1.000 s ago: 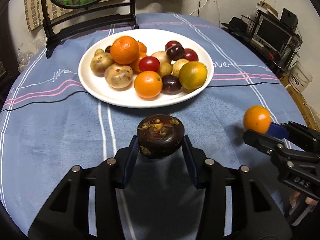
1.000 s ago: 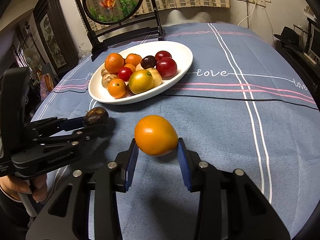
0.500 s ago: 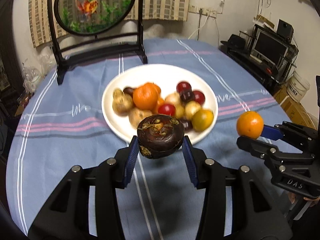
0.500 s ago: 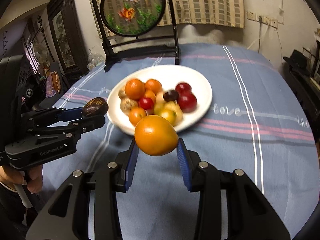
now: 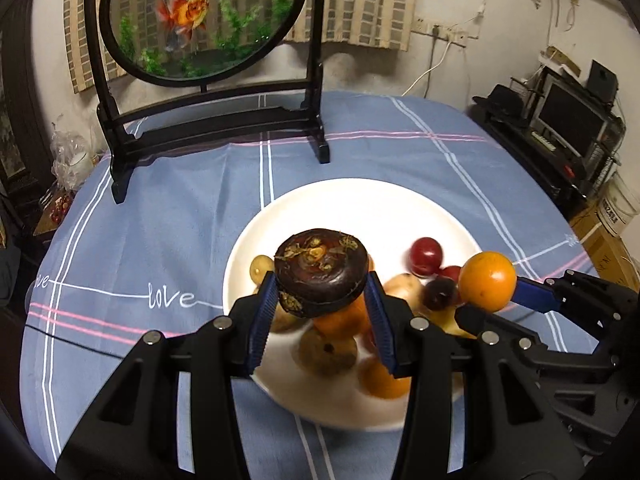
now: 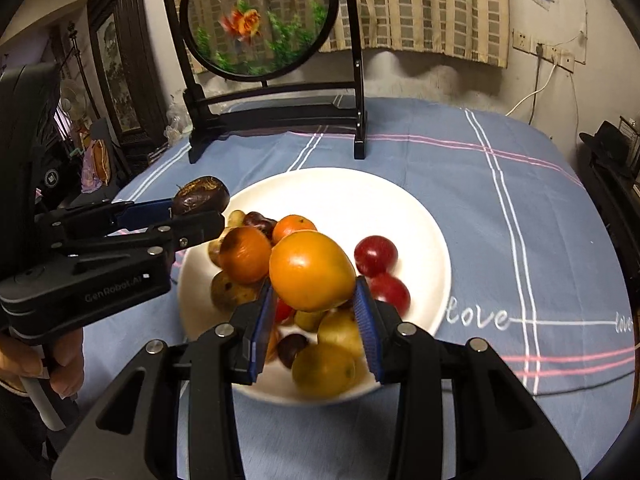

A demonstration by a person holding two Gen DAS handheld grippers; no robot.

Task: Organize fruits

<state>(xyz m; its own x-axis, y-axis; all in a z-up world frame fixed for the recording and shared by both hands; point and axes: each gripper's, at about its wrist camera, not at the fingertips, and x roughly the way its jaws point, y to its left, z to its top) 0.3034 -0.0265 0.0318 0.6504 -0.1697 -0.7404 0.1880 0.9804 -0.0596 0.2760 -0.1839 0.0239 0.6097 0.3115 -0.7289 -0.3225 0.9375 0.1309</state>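
Note:
My left gripper (image 5: 322, 312) is shut on a dark brown water chestnut (image 5: 321, 271) and holds it above the white plate (image 5: 360, 204) of mixed fruits. My right gripper (image 6: 314, 312) is shut on an orange (image 6: 312, 270) and holds it above the same plate (image 6: 352, 192). In the left wrist view the right gripper with its orange (image 5: 487, 280) hangs over the plate's right side. In the right wrist view the left gripper with the chestnut (image 6: 201, 201) sits at the plate's left rim. Oranges, red plums and brown fruits lie piled in the plate.
A black stand with a round goldfish screen (image 5: 200, 20) stands at the table's far side, behind the plate. The blue checked tablecloth (image 5: 160, 220) covers the round table. Shelves with a monitor (image 5: 568, 120) stand off the table to the right.
Both grippers rose and moved forward from the table's near side to above the plate, each still holding its fruit. The plate now lies directly beneath them.

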